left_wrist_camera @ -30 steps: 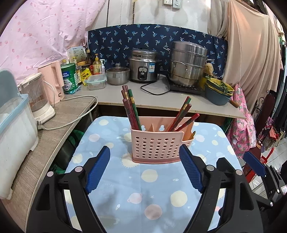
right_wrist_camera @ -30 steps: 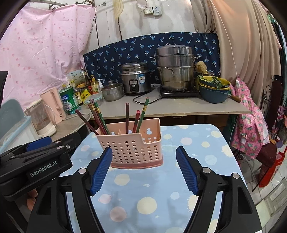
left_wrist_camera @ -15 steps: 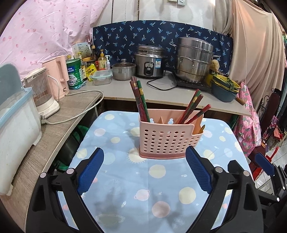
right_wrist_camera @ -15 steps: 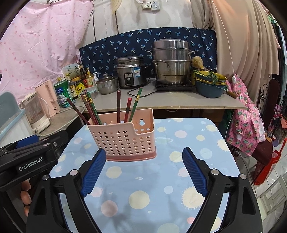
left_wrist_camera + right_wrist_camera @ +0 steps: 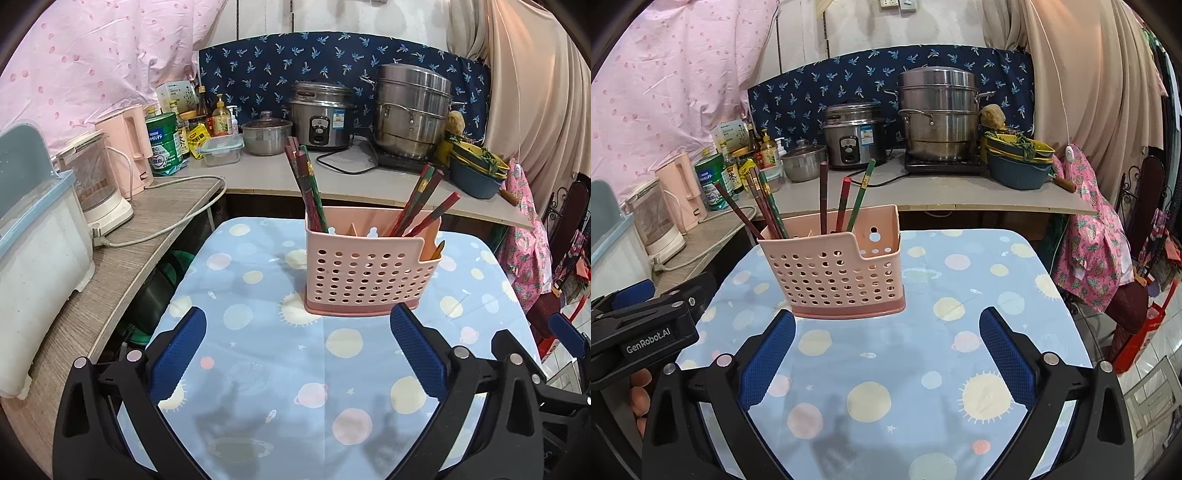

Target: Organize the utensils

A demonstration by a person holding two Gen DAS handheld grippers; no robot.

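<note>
The left tool (image 5: 293, 345) hangs low over the near edge of the worktop (image 5: 258, 354) with its two blue ribbed pads spread as wide as they go; its jaws have just been opening, and nothing but cloth lies between them. The right tool (image 5: 886, 347) stands the same way beside it, spread wide and empty, its jaws likewise just opened.

Ahead of both, about the middle of the worktop and a little toward its far edge, stands the pink perforated plastic utensil caddy (image 5: 364, 275), a thin-walled box with a darker base, a divider inside and a stepped-down corner. It looks light and a little springy (a hard squeeze would likely bow the walls), and it may slide on the cloth if pushed from one side.

Out of it lean the long lacquered red and green chopsticks (image 5: 823, 195), one bunch at the left end (image 5: 308, 188) and another fanned toward the right end (image 5: 421, 201). These seem stiff, slim, smooth and slippery, loose in their compartments, so one would roll or pivot in a slack pinch. I would take a stick by its upper shaft, well clear of the rim, pads across its width, and lift straight up so the caddy is not tipped.

The worktop wears a soft pale-blue cloth printed with planets and suns, faintly creased, which could ruck under a dragged base.
</note>
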